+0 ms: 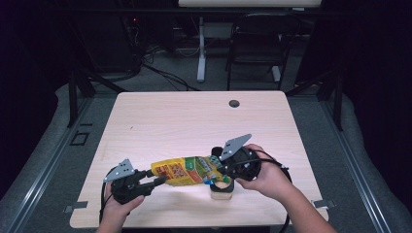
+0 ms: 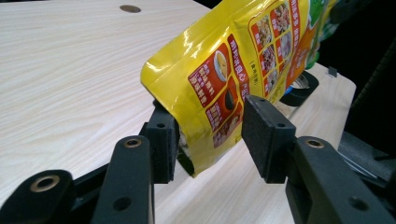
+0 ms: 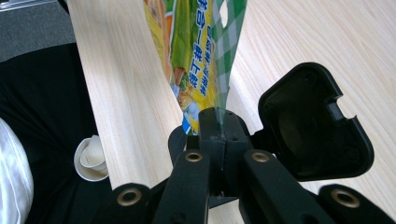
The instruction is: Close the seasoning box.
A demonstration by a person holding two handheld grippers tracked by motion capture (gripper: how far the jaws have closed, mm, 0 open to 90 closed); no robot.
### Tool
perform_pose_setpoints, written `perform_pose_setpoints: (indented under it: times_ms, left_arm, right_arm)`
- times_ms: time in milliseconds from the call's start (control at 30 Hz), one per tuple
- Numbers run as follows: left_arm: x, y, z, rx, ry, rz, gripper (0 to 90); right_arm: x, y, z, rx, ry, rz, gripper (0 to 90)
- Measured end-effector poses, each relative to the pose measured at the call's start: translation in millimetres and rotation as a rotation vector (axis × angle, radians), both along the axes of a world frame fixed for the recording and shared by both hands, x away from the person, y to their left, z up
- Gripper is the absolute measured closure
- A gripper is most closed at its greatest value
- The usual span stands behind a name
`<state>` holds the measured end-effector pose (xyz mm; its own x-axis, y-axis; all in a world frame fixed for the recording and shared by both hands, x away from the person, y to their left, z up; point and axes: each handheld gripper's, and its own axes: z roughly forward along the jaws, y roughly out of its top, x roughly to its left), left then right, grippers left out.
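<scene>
right claw (image 3: 219,135) clamps yellow pouch (image 1: 187,170) top edge | left claw (image 2: 210,140) wide, pads astride pouch bottom, lower centre | table (image 1: 160,121)

Pale wooden table (image 1: 160,121), round grommet hole (image 1: 234,103), small wooden block (image 1: 221,191) resting near front edge

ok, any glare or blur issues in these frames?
High view: table brightly lit, surroundings nearly black, soft overall. Left gripper view: glare streaks on the yellow pouch, print still sharp; near jaws slightly soft. Right gripper view: pouch print blurred close to the lens, jaws in focus, dark floor at left.
</scene>
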<state>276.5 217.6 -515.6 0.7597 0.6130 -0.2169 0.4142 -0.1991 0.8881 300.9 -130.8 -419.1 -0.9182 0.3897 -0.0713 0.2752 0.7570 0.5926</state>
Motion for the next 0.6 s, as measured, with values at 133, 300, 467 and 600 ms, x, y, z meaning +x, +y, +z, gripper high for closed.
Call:
perform_pose_setpoints:
  times_ms: [133, 300, 467, 600]
  left_arm:
    - [1.3, 4.1, 0.0, 0.000, 0.005, 0.003, 56.5]
    - [2.1, 7.0, -1.6, 0.000, 0.005, 0.036, 55.6]
    - [4.5, 11.0, -4.4, 0.002, 0.013, 0.049, 55.7]
    - [6.0, 13.8, -5.7, 0.005, 0.018, 0.059, 55.7]
  right_arm:
    - [-0.2, 2.4, 1.4, -0.002, -0.004, 0.003, 90.0]
    - [-0.7, 5.0, 3.1, 0.004, -0.012, 0.001, 90.0]
    - [-0.6, 8.6, 5.6, -0.010, -0.015, 0.015, 90.0]
    - [0.2, 12.2, 7.5, -0.016, -0.020, 0.023, 90.0]
